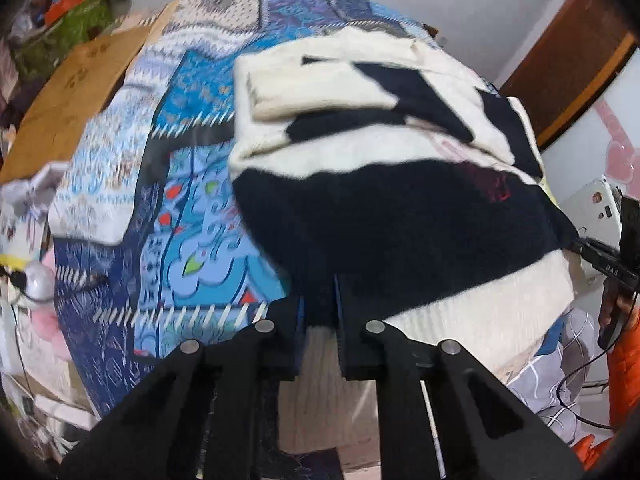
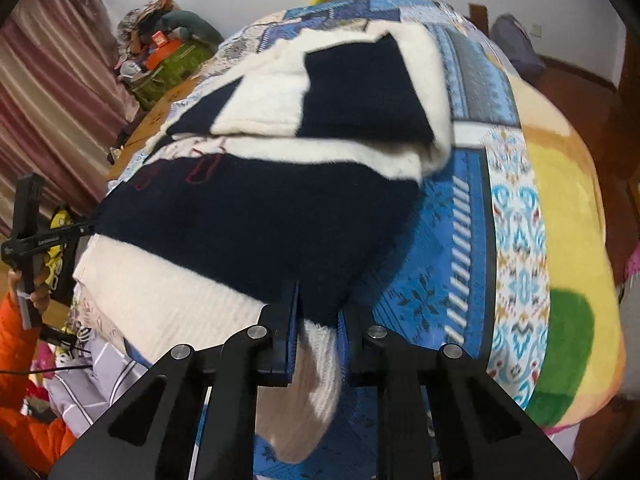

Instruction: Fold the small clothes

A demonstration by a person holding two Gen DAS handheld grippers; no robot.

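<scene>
A navy and cream striped sweater (image 1: 400, 220) (image 2: 260, 216) lies on the bed with both sleeves folded across its chest: a cream sleeve (image 1: 312, 84) and a navy-banded sleeve (image 2: 360, 92). My left gripper (image 1: 320, 300) is shut on the sweater's near hem at its left corner, and navy and cream knit fills the narrow gap between the pads. My right gripper (image 2: 318, 304) is shut on the hem's right corner, with a cream flap hanging down between its fingers. Each view shows the other gripper pinching the opposite side of the hem.
A blue patchwork quilt (image 1: 192, 184) covers the bed, with a yellow and green blanket (image 2: 568, 208) to its right. A cardboard box (image 1: 80, 92) and a clutter pile (image 2: 168, 40) stand on the left. An orange sleeve (image 2: 16, 360) is near the bed edge.
</scene>
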